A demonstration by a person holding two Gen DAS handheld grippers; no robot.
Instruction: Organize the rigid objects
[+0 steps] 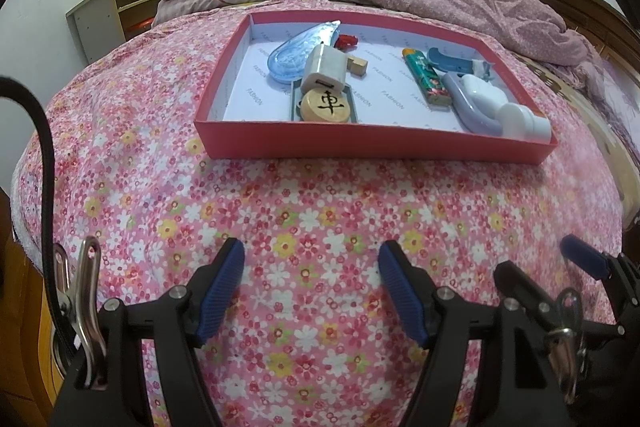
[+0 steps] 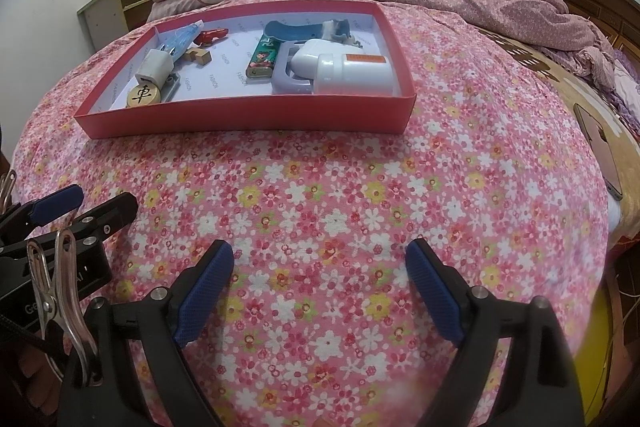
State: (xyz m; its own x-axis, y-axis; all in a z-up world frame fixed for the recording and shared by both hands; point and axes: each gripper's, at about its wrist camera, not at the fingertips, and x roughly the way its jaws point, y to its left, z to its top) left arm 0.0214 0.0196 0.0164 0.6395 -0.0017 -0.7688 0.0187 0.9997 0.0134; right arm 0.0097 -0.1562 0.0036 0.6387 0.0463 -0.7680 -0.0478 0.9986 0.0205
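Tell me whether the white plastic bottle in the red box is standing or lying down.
Lying down. The white plastic bottle rests on its side in the shallow red cardboard box, its cap end against the lilac plastic handle.

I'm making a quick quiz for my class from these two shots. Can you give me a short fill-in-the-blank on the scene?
1. All the small objects lie inside a shallow ____ box.
2. The round wooden chess piece lies at the box's ____ end.
3. The box sits on a ____-patterned sheet.
4. Both the left gripper and right gripper are ____, holding nothing.

Missing words: red; left; flower; open
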